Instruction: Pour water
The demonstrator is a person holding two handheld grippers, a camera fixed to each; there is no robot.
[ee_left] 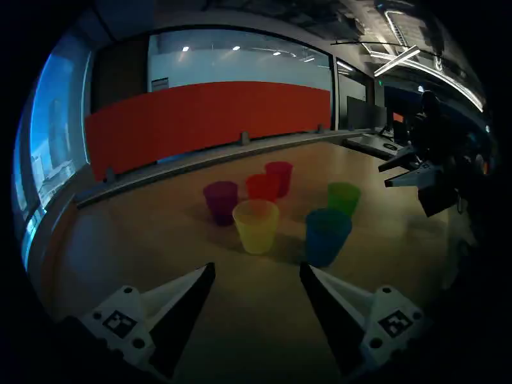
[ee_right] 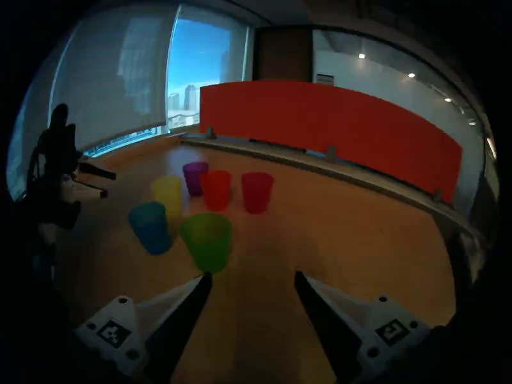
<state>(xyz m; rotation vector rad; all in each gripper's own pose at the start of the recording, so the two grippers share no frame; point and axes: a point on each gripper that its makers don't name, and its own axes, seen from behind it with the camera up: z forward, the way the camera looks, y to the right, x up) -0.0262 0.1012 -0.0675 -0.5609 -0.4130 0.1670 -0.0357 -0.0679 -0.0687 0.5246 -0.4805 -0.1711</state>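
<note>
Pale wood forms the bench [ee_left: 128, 243], with a long red screen [ee_left: 205, 121] set along its far edge and a bright window [ee_right: 205, 70] beyond it. In the left gripper view, six plastic cups are grouped upright near the middle of the bench. From left to right they are seen as a purple cup [ee_left: 221, 200], a yellow cup [ee_left: 256, 225], a red cup [ee_left: 262, 187], a pink cup [ee_left: 279, 176], a blue cup [ee_left: 327, 235] and a green cup [ee_left: 344, 197]. The yellow and blue cups are placed nearest the camera. The red and pink cups are set behind them, just beside each other. Whether any cup holds water cannot be told.

The left tongs [ee_left: 256, 269] are held spread apart over the bench, short of the yellow cup, and nothing is gripped between the fingers. In the right gripper view, the right tongs [ee_right: 253, 275] are likewise spread apart and empty. There the green cup is seen just ahead of the left finger, with the blue cup to its left.
</note>
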